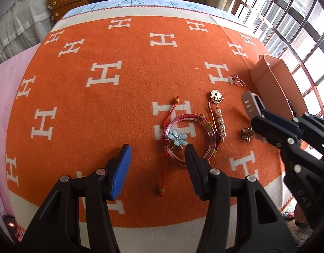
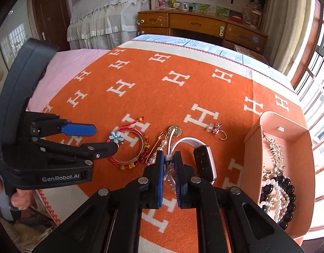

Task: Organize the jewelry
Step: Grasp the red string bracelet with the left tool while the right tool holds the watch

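My right gripper (image 2: 168, 160) is shut on the strap of a white watch (image 2: 204, 164), held just above the orange blanket; the watch strap also shows in the left wrist view (image 1: 249, 105). My left gripper (image 1: 157, 154) is open, one finger beside a clear pink bangle (image 1: 191, 139) with a blue flower (image 1: 177, 138) and a red cord bracelet (image 1: 165, 164). A gold pearl brooch pin (image 1: 218, 113), a small flower charm (image 1: 247, 133) and rings (image 1: 236, 80) lie nearby. The pink box (image 2: 254, 147) at right holds pearl and black bead necklaces (image 2: 277, 196).
The orange blanket (image 1: 98, 116) with white H letters covers the bed. A wooden desk (image 2: 195, 23) stands behind it, windows (image 1: 298, 21) on the right. A pink sheet (image 1: 2, 105) lies at the left edge.
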`<act>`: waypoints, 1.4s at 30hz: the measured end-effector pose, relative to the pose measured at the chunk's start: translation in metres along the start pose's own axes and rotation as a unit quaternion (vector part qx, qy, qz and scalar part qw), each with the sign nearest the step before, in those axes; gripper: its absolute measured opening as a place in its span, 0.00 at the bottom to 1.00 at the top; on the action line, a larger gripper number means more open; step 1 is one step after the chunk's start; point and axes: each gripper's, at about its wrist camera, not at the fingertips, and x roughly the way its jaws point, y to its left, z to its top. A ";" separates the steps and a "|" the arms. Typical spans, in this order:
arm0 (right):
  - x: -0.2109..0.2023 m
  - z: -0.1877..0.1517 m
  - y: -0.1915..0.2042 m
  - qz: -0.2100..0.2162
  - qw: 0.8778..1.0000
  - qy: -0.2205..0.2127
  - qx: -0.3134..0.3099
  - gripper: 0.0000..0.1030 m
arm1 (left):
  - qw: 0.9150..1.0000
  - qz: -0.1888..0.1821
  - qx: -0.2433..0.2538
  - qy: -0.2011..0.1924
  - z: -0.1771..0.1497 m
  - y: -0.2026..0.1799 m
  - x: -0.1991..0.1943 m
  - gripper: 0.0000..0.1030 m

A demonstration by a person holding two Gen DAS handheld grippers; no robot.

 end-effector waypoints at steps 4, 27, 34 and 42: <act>-0.015 0.002 -0.009 0.004 1.000 -0.021 0.007 0.09 | 0.999 0.023 0.028 0.001 0.004 -0.015 0.005 0.48; -0.038 -0.015 -0.057 0.026 0.995 -0.055 0.076 0.09 | 0.989 0.004 0.117 0.092 0.050 -0.048 0.028 0.21; -0.046 -0.019 -0.058 0.027 0.994 -0.064 0.083 0.09 | 0.989 -0.013 0.091 0.117 0.065 -0.043 0.033 0.15; -0.062 -0.024 -0.057 0.024 0.993 -0.077 0.092 0.09 | 0.993 -0.051 0.013 0.103 0.071 -0.022 0.022 0.04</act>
